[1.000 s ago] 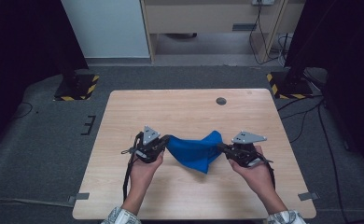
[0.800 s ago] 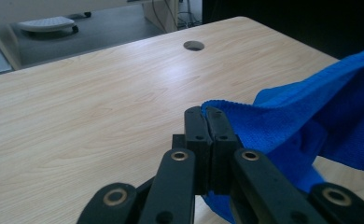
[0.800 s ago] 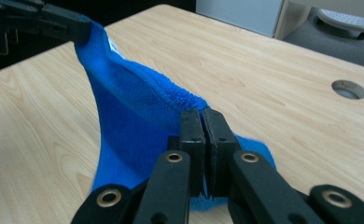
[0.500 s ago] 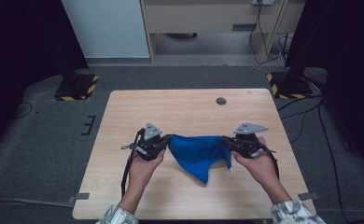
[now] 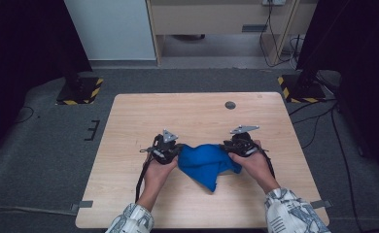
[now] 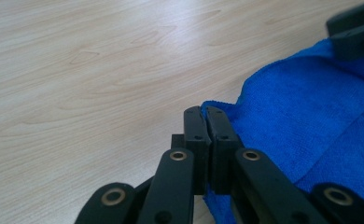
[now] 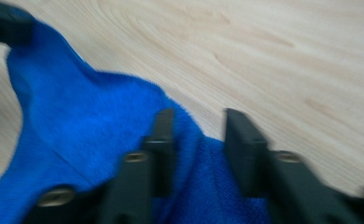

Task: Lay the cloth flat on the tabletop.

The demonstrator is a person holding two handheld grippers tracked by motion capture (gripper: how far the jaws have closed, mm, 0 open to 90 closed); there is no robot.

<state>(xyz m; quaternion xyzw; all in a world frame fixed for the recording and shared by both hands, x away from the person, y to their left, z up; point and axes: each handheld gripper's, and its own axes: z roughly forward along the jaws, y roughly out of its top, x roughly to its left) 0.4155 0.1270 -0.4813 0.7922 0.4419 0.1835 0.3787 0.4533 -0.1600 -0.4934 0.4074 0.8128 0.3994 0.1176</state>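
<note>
1. My left gripper [image 6: 206,112] is clamping a corner of the blue cloth [image 5: 204,162], jaws pinched together on its edge.
2. My right gripper [image 7: 198,122] is just opening; jaws are standing apart, cloth lying loose between them, pads not pressing on it.
3. Cloth is sitting bunched on the wooden table [image 5: 129,121], between my two grippers, touching both, with one point trailing toward me.

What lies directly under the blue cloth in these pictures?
The blue cloth lies crumpled on the wooden table; bare wood shows around it. Anything beneath its folds is covered and cannot be seen.
</note>
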